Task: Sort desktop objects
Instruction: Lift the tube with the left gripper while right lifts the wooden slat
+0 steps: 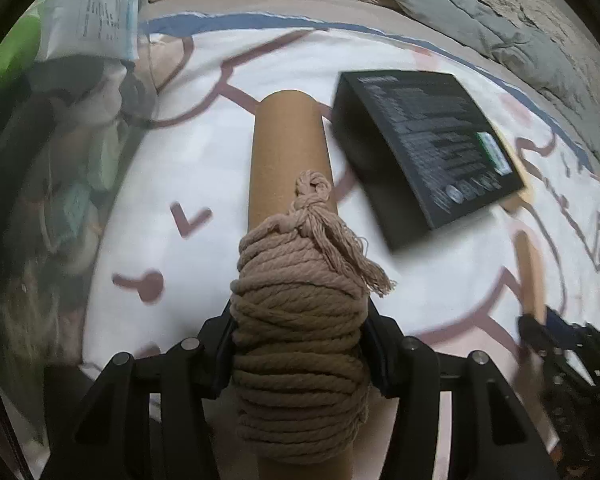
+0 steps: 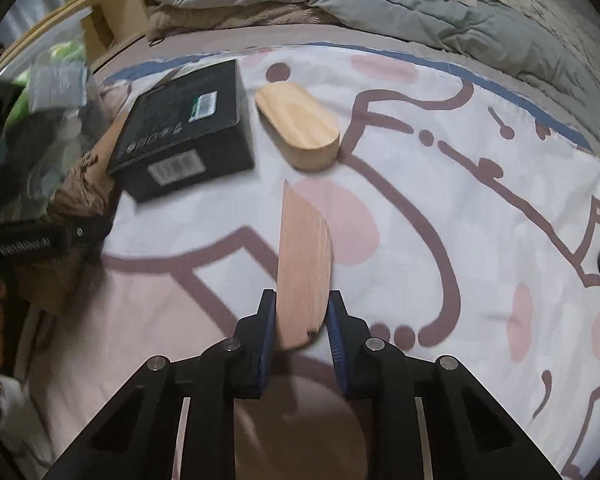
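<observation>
Both your grippers hold something above the patterned bedsheet (image 2: 480, 216).
Your left gripper (image 1: 300, 344) has its fingers clamped on a cardboard tube (image 1: 290, 148) wound with beige cord (image 1: 300, 360); the black box (image 2: 188, 136) lies further right, the oval wooden block (image 2: 300, 126) beside it; your right gripper (image 2: 302, 336) pinches a thin wooden slat (image 2: 304, 264).

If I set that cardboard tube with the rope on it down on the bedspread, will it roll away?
Probably not far. The cardboard tube is round, but the rope winding bulges unevenly, and its frayed tassel sticks out. The soft bedspread likely damps rolling too.
</observation>
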